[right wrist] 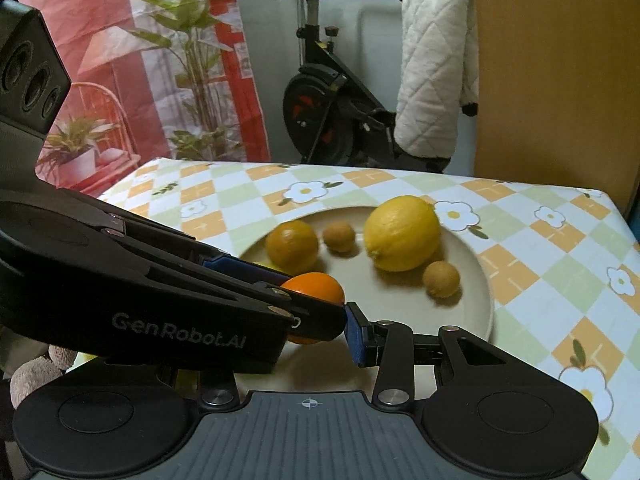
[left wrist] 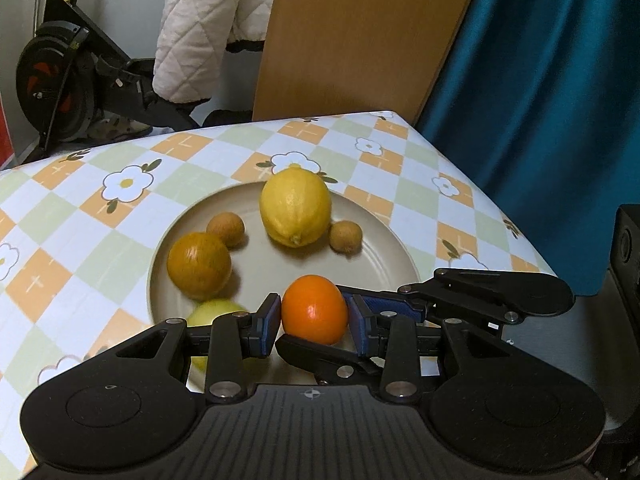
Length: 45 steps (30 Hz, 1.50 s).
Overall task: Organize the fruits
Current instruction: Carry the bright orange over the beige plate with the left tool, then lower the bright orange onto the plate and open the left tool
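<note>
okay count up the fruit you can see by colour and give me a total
Bright orange: 1, the orange between both grippers
Dull orange: 1
Yellow: 1, the lemon
Small brown: 2
Pale green: 1, partly hidden
Total: 6

Dim, warm indoor light, soft shadows under the fruit on the plate (left wrist: 384,264), small glare spot on the orange (left wrist: 314,310), mild motion blur, strong fisheye bending with dark corners at the edges
</note>
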Each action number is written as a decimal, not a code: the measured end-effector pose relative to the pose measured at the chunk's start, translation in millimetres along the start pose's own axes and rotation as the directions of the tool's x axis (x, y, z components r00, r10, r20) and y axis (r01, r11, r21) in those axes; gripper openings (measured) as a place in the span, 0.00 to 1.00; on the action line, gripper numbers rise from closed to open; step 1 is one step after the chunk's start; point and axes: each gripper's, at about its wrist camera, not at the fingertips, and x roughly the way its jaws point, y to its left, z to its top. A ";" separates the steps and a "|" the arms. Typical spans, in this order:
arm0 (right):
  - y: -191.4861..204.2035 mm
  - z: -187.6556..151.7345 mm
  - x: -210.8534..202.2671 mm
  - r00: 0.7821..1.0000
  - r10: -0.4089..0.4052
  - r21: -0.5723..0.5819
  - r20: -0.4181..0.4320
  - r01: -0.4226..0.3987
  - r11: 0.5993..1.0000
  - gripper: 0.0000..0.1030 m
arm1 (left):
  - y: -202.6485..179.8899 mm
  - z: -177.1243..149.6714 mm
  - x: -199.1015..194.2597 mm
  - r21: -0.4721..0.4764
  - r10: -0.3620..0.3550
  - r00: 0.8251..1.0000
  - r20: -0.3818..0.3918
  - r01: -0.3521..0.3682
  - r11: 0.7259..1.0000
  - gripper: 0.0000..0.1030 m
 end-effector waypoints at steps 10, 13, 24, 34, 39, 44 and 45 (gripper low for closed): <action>-16.4 16.4 33.5 1.000 0.004 0.010 -0.015 -0.004 1.000 0.36 | 13.5 20.2 21.9 -0.024 0.024 1.000 -0.009 -0.024 0.999 0.38; -18.4 19.4 40.4 1.000 0.007 0.008 -0.020 -0.007 1.000 0.36 | 17.0 22.5 26.4 -0.031 0.029 1.000 -0.011 -0.030 0.999 0.38; -19.4 19.6 52.3 0.999 0.007 0.013 -0.035 -0.007 1.000 0.35 | 23.1 22.4 34.1 -0.047 0.038 0.999 -0.015 -0.039 0.998 0.38; -20.7 22.7 48.7 0.998 -0.010 0.026 -0.054 0.012 1.000 0.39 | 20.2 24.9 20.7 -0.031 0.070 0.998 0.009 -0.069 0.997 0.38; -19.6 20.2 37.0 0.999 -0.010 0.039 -0.051 0.012 0.999 0.39 | 18.1 25.1 2.8 -0.030 0.080 0.996 0.038 -0.079 0.996 0.39; -16.7 18.1 17.2 0.999 -0.009 0.051 -0.033 0.011 0.999 0.39 | 15.4 20.5 -21.0 -0.034 0.093 0.994 0.062 -0.091 0.995 0.39; -15.8 17.3 12.4 1.000 -0.009 0.052 -0.029 0.010 0.999 0.39 | 14.9 18.6 -26.3 -0.036 0.097 0.993 0.065 -0.095 0.995 0.39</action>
